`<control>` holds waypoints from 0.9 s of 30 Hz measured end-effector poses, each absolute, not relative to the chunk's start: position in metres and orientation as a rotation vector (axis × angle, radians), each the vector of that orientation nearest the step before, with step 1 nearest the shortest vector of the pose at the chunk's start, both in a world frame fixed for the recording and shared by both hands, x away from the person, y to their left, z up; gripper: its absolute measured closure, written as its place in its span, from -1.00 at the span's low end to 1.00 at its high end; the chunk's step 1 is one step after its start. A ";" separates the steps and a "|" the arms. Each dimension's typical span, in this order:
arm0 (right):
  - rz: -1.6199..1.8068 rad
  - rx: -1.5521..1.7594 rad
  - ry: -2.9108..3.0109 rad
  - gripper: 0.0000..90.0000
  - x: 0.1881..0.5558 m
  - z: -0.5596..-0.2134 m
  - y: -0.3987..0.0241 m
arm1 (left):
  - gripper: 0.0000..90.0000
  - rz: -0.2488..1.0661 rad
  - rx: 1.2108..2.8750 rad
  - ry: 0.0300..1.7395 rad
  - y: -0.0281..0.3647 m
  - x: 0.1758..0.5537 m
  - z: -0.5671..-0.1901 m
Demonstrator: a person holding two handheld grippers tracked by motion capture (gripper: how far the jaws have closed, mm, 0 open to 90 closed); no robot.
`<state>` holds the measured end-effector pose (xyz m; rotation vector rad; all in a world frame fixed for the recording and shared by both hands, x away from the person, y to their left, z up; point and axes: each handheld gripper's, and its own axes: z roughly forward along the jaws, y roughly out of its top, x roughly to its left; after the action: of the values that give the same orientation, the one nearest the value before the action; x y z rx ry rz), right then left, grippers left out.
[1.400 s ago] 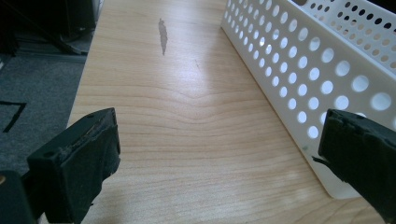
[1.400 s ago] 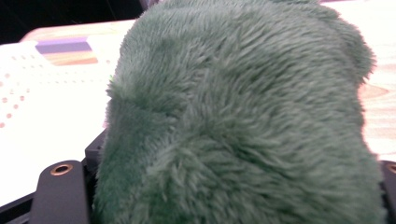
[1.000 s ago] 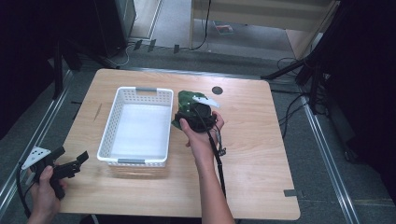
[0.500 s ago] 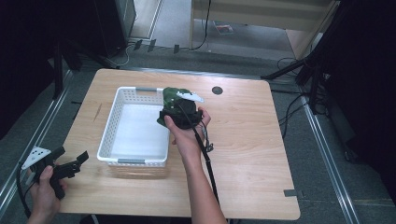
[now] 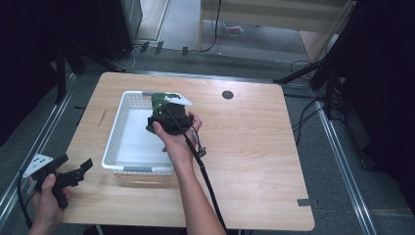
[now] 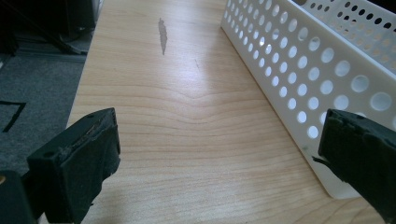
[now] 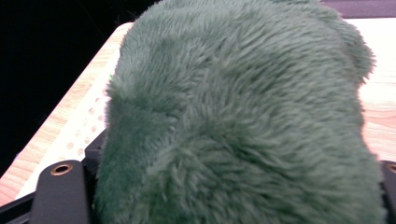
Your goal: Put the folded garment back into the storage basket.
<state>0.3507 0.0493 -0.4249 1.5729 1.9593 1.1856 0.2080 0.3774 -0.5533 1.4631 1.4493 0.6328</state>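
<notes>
the right gripper point(image 5: 166, 113) has its fingers closed on a green plush toy point(image 7: 243, 116), which fills the space between them in the right gripper view and juts forward past the tips. from above, the toy point(image 5: 164, 103) hangs over the right-hand rim of the white basket point(image 5: 113, 142), at its far end, so the basket's open inside lies just to the left of and below the held toy; the likely next move is a short carry leftward and a drop. the basket's long axis runs away from the person, toward the far edge of the surface point(image 5: 254, 142). the left gripper point(image 5: 66, 174) hovers near the front left corner, its fingers point(image 6: 77, 170) spread wide with nothing between them, pointing along the basket's perforated wall point(image 6: 299, 79); it is well apart from the toy, so the right hand is plainly the nearer one. counted: one plush toy, one basket, two grippers, and one dark round grommet point(image 5: 227, 94) in the surface.
</notes>
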 end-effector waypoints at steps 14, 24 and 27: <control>1.178 1.585 2.015 -0.50 0.355 -0.442 0.084 | -1.00 0.631 1.465 1.447 0.378 0.208 -0.553; 1.134 1.621 2.063 -0.50 0.362 -0.460 0.101 | -1.00 0.635 1.467 1.447 0.378 0.208 -0.553; 1.115 1.621 2.076 -0.50 0.364 -0.464 0.106 | -1.00 0.635 1.466 1.448 0.377 0.208 -0.553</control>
<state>0.3643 0.1057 -0.4643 1.6207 2.0762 1.1152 0.2081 0.3773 -0.5533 1.4656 1.4479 0.6351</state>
